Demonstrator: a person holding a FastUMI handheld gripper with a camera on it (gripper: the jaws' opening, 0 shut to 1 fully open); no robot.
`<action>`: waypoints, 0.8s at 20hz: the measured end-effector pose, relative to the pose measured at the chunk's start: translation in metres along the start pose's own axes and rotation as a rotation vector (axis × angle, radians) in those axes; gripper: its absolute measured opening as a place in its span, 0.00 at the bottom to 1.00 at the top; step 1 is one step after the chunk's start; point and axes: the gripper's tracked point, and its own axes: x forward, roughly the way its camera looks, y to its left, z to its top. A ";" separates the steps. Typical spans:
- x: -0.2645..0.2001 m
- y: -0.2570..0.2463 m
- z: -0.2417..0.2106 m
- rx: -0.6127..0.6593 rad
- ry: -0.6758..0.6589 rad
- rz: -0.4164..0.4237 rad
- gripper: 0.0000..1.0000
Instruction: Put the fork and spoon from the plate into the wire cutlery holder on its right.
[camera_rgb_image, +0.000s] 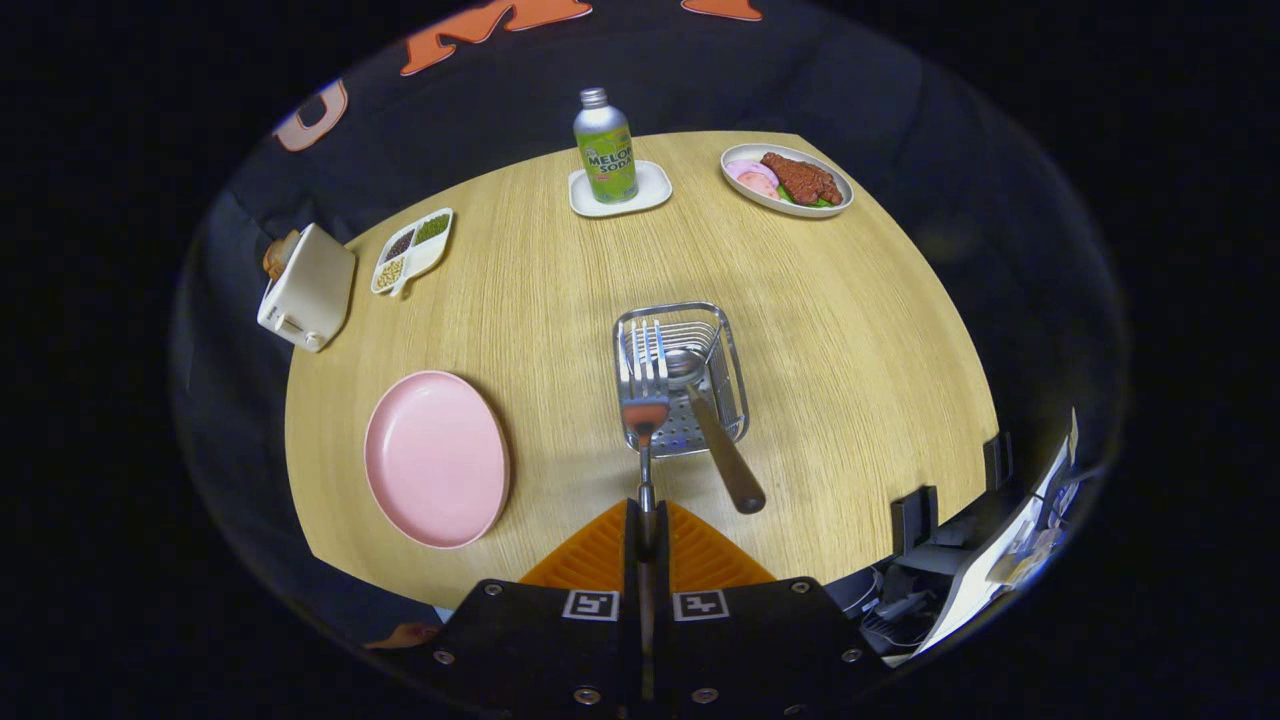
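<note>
Gripper (647, 520) clamps fork (645, 385) over holder (732, 365) containing spoon (712, 420).

1. One fork (645, 385), handle pinched tight between the fingers of the one gripper (646, 520), centre frame.
2. One spoon (710, 420), leaning in the one wire cutlery holder (735, 365), centre.
3. Two plates: one pink plate (435, 458) lower left, one plate of food (786, 180) upper right.
4. One soda bottle (605, 148) on one coaster (650, 185), top centre.
5. One toaster (307, 287) and one divided snack dish (412, 252), upper left.
6. One wooden table (850, 330).
</note>
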 end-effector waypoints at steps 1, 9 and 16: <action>0.002 -0.001 0.002 -0.002 0.006 0.003 0.06; 0.010 -0.009 0.016 -0.017 0.022 0.018 0.08; -0.004 -0.002 0.052 -0.006 -0.114 0.056 0.13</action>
